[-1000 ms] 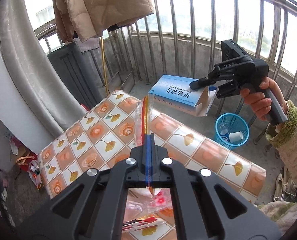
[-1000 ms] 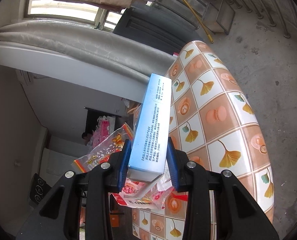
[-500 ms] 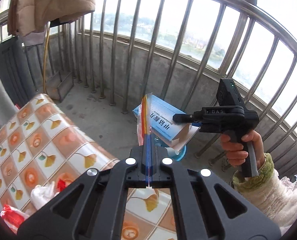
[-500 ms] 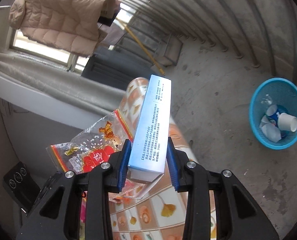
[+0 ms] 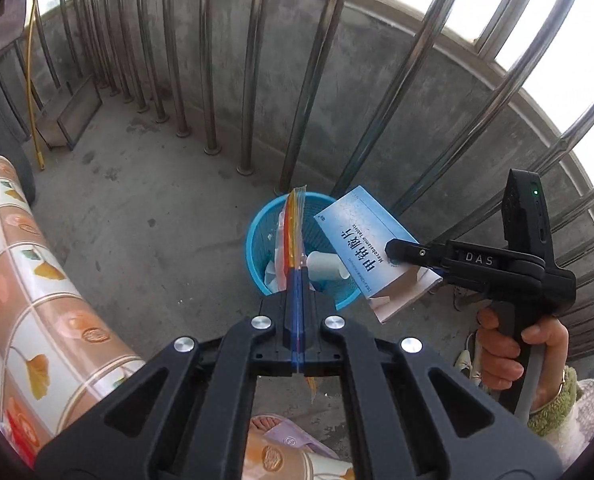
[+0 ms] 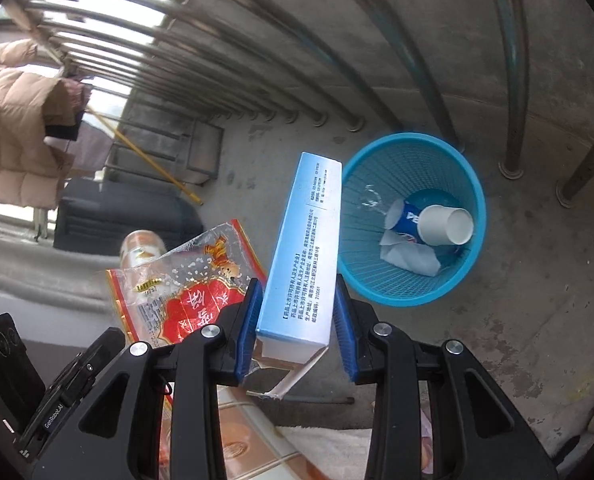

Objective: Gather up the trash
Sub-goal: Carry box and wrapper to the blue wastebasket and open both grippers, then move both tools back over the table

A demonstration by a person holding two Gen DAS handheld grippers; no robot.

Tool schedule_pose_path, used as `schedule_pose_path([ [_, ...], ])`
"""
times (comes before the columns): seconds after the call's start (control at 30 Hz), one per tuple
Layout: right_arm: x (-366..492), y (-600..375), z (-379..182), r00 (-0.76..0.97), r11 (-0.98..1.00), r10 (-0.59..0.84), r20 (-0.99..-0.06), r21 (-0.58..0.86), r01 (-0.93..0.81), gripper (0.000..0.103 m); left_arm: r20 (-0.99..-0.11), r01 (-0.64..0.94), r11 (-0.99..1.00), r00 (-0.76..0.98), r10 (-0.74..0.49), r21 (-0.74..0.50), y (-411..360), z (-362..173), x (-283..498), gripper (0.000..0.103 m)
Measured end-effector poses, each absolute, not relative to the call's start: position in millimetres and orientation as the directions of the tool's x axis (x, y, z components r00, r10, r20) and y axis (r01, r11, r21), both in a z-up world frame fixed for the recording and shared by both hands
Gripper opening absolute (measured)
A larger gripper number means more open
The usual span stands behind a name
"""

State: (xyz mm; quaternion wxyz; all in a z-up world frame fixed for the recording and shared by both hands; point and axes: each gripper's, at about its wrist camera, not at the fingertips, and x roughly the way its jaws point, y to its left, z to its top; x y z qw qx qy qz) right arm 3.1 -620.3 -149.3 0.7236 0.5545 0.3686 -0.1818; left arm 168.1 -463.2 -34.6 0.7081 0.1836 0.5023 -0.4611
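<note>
The left gripper (image 5: 298, 280) was matte black plastic with blue finger pads and four silver screws across its linkage. The right gripper (image 6: 299, 322) matched it, its ribbed pads (image 6: 250, 322) blue; its body bore white "DAS" lettering and a green light. The right hand (image 5: 517, 350) showed bare skin, a fuzzy green cuff and cream sleeve.

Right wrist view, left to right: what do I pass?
Puffy jacket → snack bag → blue medicine box in the right claw → blue basket with a paper cup.
</note>
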Motion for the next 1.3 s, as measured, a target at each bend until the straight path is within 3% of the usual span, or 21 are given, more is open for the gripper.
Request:
schedule_pose_path([
  [0.2,13.9,-654.9,-211.9,0.611,0.255,0.075,-0.788,0.607,0.752,0.036,-0.915,0.841,0.503,0.023,-0.402,-0.2,-528.7,-102.8,182.0,0.0],
  [0.27,19.9,-664.8,-231.8,0.606,0.242,0.05,-0.794,0.598,0.764,0.042,-0.925,0.842,0.503,0.013,-0.379,-0.194,-544.1,-122.0,184.1,0.001],
  [0.33,22.7,-671.6,-253.4,0.61,0.204,0.051,-0.79,0.607,0.769,0.059,-0.943,0.85,0.504,0.025,-0.333,-0.155,-555.6,-138.5,186.1,0.01],
  [0.37,22.7,-672.1,-259.1,0.601,0.184,0.051,-0.798,0.599,0.779,0.059,-0.947,0.852,0.506,0.039,-0.319,-0.135,-559.2,-142.7,187.2,0.017],
  [0.53,16.6,-674.2,-268.1,0.602,0.159,0.043,-0.798,0.6,0.784,0.061,-0.93,0.846,0.516,0.071,-0.361,-0.136,-550.4,-132.6,192.3,0.034],
  [0.77,11.9,-667.4,-231.5,0.607,0.247,-0.007,-0.795,0.587,0.771,0.063,-0.895,0.846,0.517,0.127,-0.428,-0.127,-526.1,-97.6,189.0,0.046],
  [0.93,12.1,-650.4,-181.2,0.633,0.347,-0.058,-0.772,0.578,0.738,0.07,-0.855,0.857,0.503,0.171,-0.49,-0.117,-491.4,-53.8,173.3,0.056],
  [1.2,32.5,-589.1,-69.0,0.702,0.609,-0.085,-0.707,0.521,0.598,0.074,-0.744,0.849,0.526,0.322,-0.586,-0.046,-384.8,37.5,131.1,0.07],
  [1.3,46.8,-552.7,-28.7,0.725,0.704,-0.032,-0.688,0.5,0.505,0.074,-0.704,0.836,0.549,0.39,-0.594,0.0,-331.0,63.1,113.6,0.072],
])
